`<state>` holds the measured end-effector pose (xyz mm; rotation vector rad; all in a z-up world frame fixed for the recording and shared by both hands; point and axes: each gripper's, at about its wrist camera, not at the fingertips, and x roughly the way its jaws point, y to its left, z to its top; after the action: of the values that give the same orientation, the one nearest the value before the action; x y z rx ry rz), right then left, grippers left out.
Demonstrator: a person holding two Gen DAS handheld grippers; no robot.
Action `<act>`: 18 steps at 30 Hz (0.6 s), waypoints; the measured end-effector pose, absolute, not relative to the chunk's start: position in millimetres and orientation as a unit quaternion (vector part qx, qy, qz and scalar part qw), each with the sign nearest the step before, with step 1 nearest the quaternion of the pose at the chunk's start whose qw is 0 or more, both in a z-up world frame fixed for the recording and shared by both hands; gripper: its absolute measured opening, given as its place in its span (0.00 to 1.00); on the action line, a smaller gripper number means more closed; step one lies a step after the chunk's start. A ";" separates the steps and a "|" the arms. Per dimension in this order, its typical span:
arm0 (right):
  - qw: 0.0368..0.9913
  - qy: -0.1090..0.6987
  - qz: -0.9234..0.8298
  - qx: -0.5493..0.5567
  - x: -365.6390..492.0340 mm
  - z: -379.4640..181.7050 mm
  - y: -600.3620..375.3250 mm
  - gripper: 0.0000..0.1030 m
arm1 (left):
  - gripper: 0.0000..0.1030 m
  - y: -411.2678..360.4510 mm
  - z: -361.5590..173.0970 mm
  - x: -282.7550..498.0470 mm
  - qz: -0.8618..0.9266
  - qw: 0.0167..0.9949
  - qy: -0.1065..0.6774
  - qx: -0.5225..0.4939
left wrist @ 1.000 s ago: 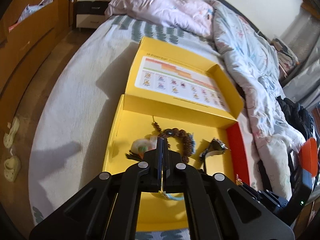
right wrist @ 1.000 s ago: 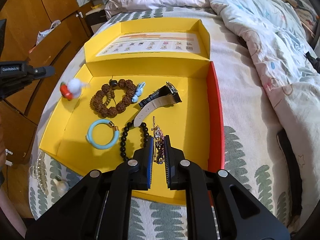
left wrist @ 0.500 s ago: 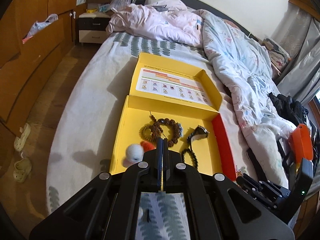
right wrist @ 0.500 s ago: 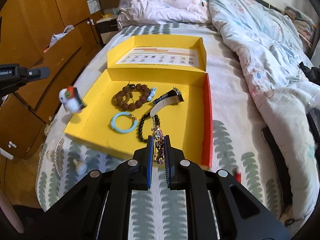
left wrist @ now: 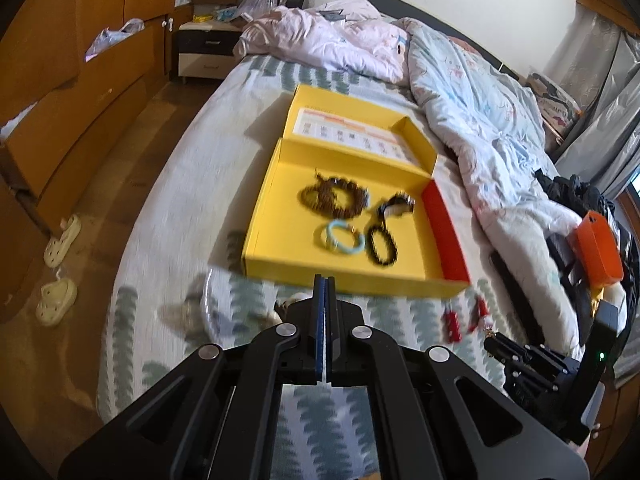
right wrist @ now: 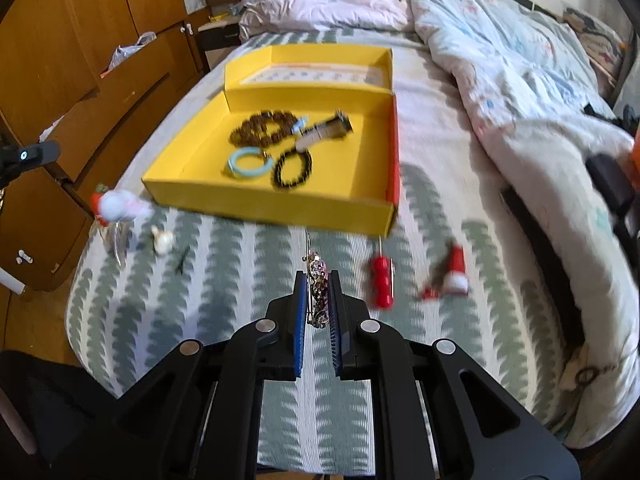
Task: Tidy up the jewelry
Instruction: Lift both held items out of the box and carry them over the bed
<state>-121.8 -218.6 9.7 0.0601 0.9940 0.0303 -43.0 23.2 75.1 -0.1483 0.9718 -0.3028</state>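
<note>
Both grippers are matte black, built from angular plastic arms with triangular cut-outs. On the left gripper (left wrist: 325, 280) four round silver screws sit across the linkage, and a blue strip with a pale edge lines its fingers (left wrist: 319, 320). The right gripper (right wrist: 317, 276) shows the same four silver screws, with ridged blue pads (right wrist: 299, 320) on the inner faces of its black fingers. An orange block and a small green light sit on its body

Bed (right wrist: 240, 280), leaf-patterned cover. Lying directly on it: open yellow box (right wrist: 280, 204), rumpled quilts (right wrist: 500, 60), red ornaments (right wrist: 382, 280), a small white charm (right wrist: 162, 239), a clear clip (right wrist: 114, 240).
</note>
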 end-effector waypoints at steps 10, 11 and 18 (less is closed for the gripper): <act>0.859 0.510 0.013 0.029 -131.2 -23.8 -218.6 0.11 | 0.00 33.2 37.5 -67.5 -0.129 0.860 0.489 -0.066; 0.858 0.513 0.013 0.026 -130.6 -26.0 -218.0 0.11 | 0.00 33.1 32.7 -68.1 -0.130 0.858 0.492 -0.064; 0.842 0.539 0.001 0.024 -128.4 -45.0 -225.1 0.11 | 0.00 32.1 8.5 -77.5 -0.130 0.848 0.511 -0.051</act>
<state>-128.4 -225.1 -45.0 0.0515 1.1395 0.0016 -77.5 32.1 8.5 -0.1084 1.0766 -0.2747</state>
